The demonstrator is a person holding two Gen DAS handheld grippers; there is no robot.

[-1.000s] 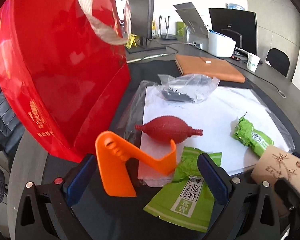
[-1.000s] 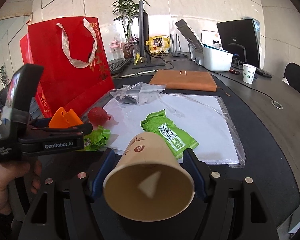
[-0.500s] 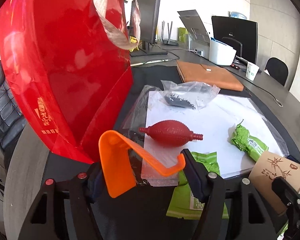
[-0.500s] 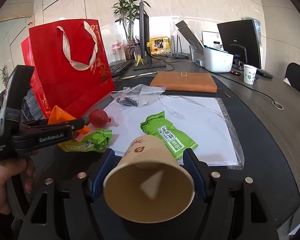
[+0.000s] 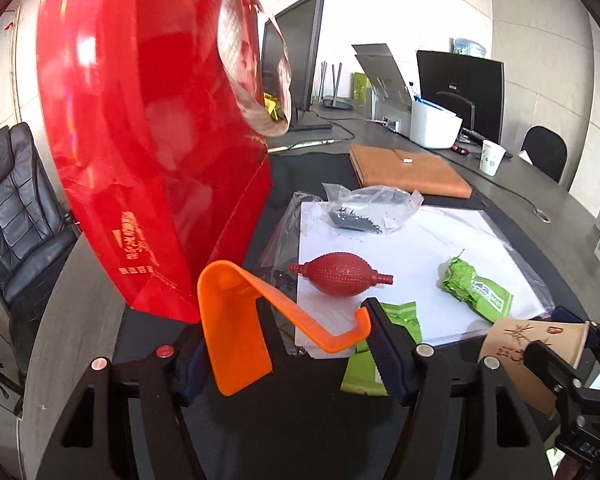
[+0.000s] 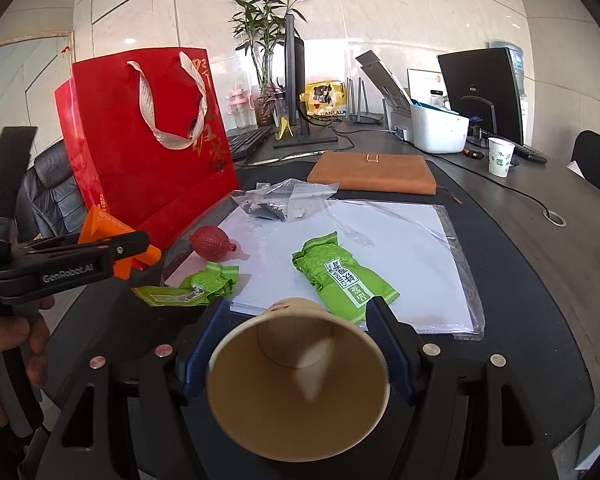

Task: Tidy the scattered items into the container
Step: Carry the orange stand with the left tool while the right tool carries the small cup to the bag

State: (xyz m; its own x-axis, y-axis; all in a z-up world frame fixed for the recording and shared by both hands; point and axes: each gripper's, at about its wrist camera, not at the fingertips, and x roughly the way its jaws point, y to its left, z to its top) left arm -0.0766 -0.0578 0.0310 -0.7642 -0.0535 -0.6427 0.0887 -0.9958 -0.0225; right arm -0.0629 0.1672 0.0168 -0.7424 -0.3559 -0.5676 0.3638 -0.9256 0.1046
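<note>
Lifted since earlier: bent orange plastic piece (image 5: 236,336), clamped in left claw (image 5: 284,344); right claw (image 6: 296,348) grips paper cup (image 6: 296,384).

A dark desk (image 6: 540,280) carries a red gift bag (image 6: 148,160) at its left edge, a plastic-sleeved white sheet (image 6: 400,248) centrally, and a brown folder (image 6: 372,172) behind it.

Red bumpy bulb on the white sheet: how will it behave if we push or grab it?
The red bulb looks oval and rounded, so a sideways push would probably roll it across the white sheet. Its nubbed skin looks rubbery, so it likely squashes under the pads but shouldn't slip much. The thin nozzle ends may limit how straight it rolls.
</note>
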